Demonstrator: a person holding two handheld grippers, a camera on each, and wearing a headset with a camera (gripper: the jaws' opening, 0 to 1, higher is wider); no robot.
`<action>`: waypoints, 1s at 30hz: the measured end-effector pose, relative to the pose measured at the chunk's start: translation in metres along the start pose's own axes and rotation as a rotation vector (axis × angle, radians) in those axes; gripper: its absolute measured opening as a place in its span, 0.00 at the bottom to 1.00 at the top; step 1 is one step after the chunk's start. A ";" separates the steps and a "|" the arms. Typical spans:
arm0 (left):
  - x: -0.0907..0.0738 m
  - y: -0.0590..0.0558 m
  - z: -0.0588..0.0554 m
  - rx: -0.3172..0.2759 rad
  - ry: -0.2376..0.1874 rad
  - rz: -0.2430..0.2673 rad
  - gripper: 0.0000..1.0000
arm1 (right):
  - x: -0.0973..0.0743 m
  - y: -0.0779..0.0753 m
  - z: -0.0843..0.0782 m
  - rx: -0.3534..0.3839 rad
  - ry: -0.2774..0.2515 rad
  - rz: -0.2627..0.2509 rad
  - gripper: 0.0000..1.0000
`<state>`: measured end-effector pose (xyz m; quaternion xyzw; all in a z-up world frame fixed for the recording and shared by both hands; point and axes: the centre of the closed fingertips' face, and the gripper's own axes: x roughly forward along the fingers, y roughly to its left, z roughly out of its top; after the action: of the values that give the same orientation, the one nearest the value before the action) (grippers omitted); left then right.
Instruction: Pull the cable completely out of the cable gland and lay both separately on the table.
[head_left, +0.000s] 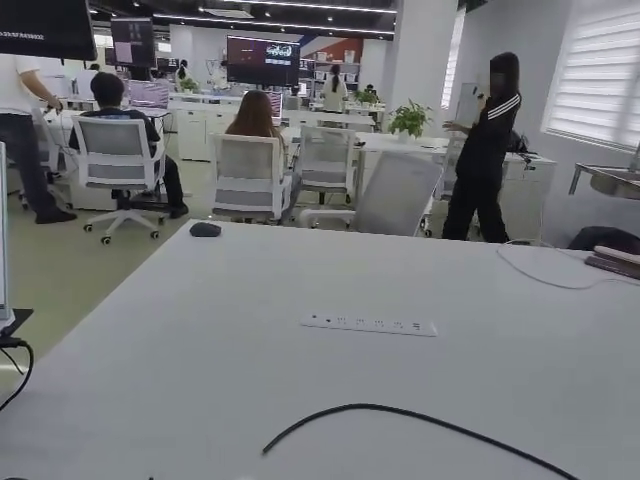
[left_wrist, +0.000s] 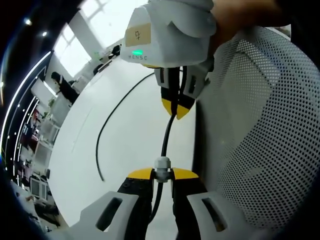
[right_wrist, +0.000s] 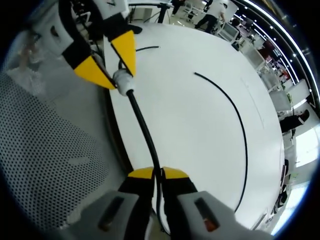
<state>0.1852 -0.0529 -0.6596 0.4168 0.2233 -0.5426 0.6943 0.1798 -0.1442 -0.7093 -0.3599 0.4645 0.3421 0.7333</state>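
In the left gripper view my left gripper is shut on the white cable gland. The black cable runs straight out of the gland to my right gripper, which is shut on it a short way off. The right gripper view shows the same from the other end: my right gripper clamps the cable, which leads to the gland between the left gripper's yellow jaws. The cable still passes through the gland. Its free length curves across the white table.
A white power strip lies mid-table, and a dark mouse sits at the far edge. A thin white cord trails at the right. A mesh chair back stands close beside the grippers. People and office chairs are beyond the table.
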 end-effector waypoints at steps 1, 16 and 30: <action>0.000 0.000 0.000 -0.001 0.000 0.001 0.14 | 0.000 -0.001 -0.002 0.000 0.009 -0.003 0.03; 0.000 -0.003 0.007 0.032 -0.020 0.005 0.14 | -0.015 0.043 0.069 -0.156 -0.309 0.133 0.24; -0.001 -0.007 0.012 0.044 -0.044 -0.010 0.14 | -0.011 0.027 0.058 -0.165 -0.250 0.061 0.03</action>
<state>0.1769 -0.0629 -0.6547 0.4186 0.1979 -0.5598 0.6872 0.1788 -0.0838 -0.6866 -0.3591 0.3508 0.4433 0.7426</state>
